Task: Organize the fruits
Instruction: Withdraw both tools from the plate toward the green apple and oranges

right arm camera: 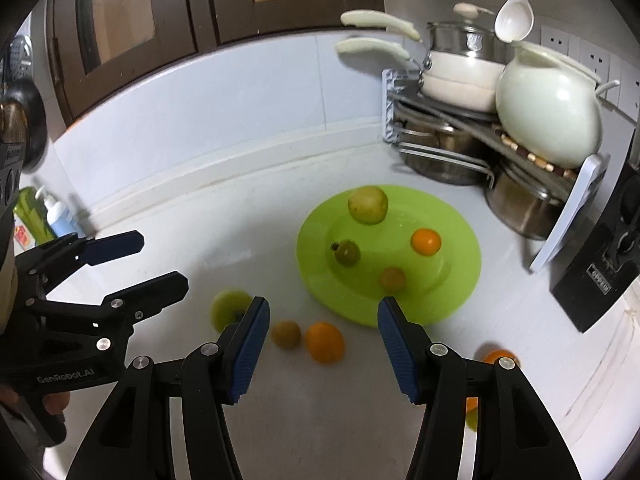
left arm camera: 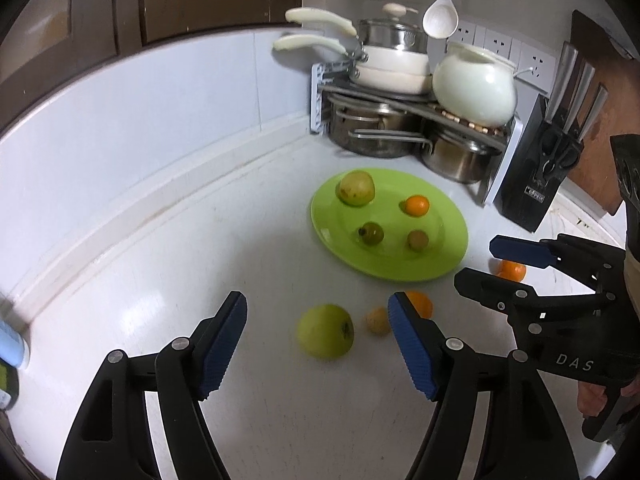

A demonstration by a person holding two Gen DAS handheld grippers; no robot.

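Observation:
A green plate (left arm camera: 452,216) (right arm camera: 464,248) on the white counter holds several fruits: a large green apple (left arm camera: 356,188) (right arm camera: 368,205), a small orange (left arm camera: 417,205) (right arm camera: 426,242), a dark green fruit (left arm camera: 371,234) (right arm camera: 347,253) and a small brown fruit (left arm camera: 417,240) (right arm camera: 393,279). On the counter lie a green apple (left arm camera: 325,331) (right arm camera: 229,307), a small tan fruit (left arm camera: 377,321) (right arm camera: 286,334), an orange (left arm camera: 422,302) (right arm camera: 325,342) and another orange (left arm camera: 511,270) (right arm camera: 500,357). My left gripper (left arm camera: 318,340) (right arm camera: 160,260) is open around the counter apple. My right gripper (right arm camera: 323,344) (left arm camera: 480,260) is open over the orange.
A rack (left arm camera: 400,96) with pots, pans and a white jar (left arm camera: 474,88) stands in the back corner. A black knife block (left arm camera: 540,176) stands to the right. A white ladle (left arm camera: 440,16) hangs above. Soap bottles (right arm camera: 56,216) stand at the left wall.

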